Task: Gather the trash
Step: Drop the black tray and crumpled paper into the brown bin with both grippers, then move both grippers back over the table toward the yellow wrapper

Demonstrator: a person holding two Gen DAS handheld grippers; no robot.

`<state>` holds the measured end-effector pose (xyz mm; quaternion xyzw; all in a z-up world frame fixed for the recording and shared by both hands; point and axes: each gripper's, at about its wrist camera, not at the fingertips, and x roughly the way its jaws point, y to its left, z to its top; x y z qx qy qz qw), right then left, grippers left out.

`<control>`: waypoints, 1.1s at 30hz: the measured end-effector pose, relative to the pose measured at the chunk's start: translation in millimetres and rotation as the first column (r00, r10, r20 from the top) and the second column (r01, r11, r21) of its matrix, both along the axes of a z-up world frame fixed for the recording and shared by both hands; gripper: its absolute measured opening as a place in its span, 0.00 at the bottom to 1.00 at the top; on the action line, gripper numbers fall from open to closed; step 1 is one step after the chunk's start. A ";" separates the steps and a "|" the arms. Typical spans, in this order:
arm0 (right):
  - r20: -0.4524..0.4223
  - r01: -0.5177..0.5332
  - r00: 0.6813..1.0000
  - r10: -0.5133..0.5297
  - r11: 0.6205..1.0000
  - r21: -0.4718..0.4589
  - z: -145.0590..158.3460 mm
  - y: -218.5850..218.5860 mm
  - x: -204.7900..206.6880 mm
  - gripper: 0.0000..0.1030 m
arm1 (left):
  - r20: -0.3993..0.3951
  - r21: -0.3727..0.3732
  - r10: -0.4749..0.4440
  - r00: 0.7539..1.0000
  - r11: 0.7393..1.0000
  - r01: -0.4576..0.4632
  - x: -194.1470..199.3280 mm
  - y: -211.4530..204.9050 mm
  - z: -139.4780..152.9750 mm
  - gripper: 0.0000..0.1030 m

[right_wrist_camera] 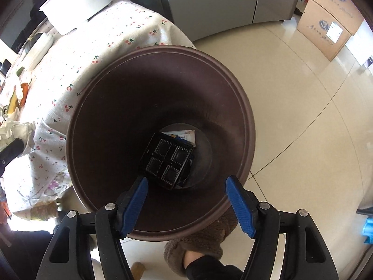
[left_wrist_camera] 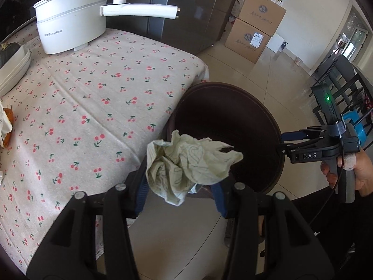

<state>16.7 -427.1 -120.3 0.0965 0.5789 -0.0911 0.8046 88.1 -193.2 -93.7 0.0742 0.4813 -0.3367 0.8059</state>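
Observation:
My left gripper is shut on a crumpled pale green paper wrapper, held off the corner of the cherry-print table and just in front of the near rim of a round dark brown bin. To the right, a hand holds my right gripper at the bin's far rim. In the right wrist view that gripper hangs open over the bin, its blue pads apart with nothing between them. A black plastic tray and some paper lie at the bin's bottom. The wrapper shows at the left edge.
A white electric pot with a long handle and stacked white dishes stand at the table's far side. More litter lies at its left edge. Cardboard boxes, a grey fridge and chairs ring the tiled floor. A slippered foot rests by the bin.

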 end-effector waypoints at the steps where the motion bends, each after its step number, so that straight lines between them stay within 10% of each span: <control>1: 0.002 0.004 1.000 -0.004 1.000 0.000 0.4 -2.4 -1.8 0.69 | 0.000 0.000 -0.013 1.000 1.000 0.013 -0.4 -6.5 -1.0 0.48; 8: 0.014 0.012 1.000 -0.012 1.000 -0.007 4.6 -8.1 -11.3 0.69 | 0.005 -0.004 -0.077 0.997 0.997 0.077 -0.7 -39.7 -7.6 0.53; 12: 0.015 0.019 1.000 -0.019 1.000 -0.003 8.5 -14.6 -9.9 0.69 | 0.068 0.048 -0.080 0.994 0.996 0.077 -3.7 -48.9 -8.0 0.82; 33: 0.040 -0.039 0.998 0.040 0.999 -0.026 26.3 16.8 11.3 0.69 | 0.048 0.063 0.067 0.997 0.996 -0.070 7.2 8.3 -2.3 0.84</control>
